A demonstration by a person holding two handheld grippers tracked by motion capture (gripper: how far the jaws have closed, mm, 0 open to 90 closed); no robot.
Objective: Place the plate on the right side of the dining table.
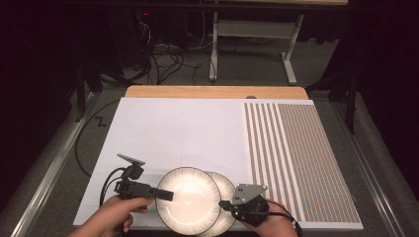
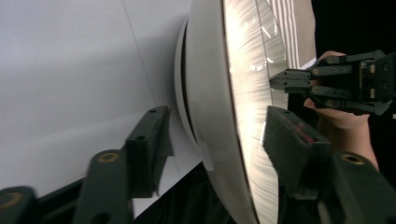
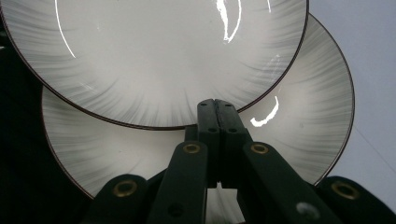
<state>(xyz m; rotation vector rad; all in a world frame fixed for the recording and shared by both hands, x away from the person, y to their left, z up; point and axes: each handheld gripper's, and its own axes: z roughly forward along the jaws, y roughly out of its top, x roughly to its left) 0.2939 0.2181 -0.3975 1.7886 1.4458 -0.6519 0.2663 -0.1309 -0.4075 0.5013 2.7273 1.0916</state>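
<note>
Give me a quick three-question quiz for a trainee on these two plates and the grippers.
1. True or false: the right gripper's jaws are closed together.
2. Which plate sits further toward the person's right, the upper plate or the lower plate?
3. The left gripper's jaws straddle the upper plate at: A its rim, B its centre, C nowhere.
Key: 1 true; 2 the lower plate; 3 A.

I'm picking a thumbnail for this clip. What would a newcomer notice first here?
Two glossy plates at the table's near edge, the upper plate overlapping the lower plate. The left tool straddles the upper plate's left rim, its jaws not visibly pressing on it, while the shut right tool rests over the lower plate from the right. A striped mat covers the table's right side.
</note>
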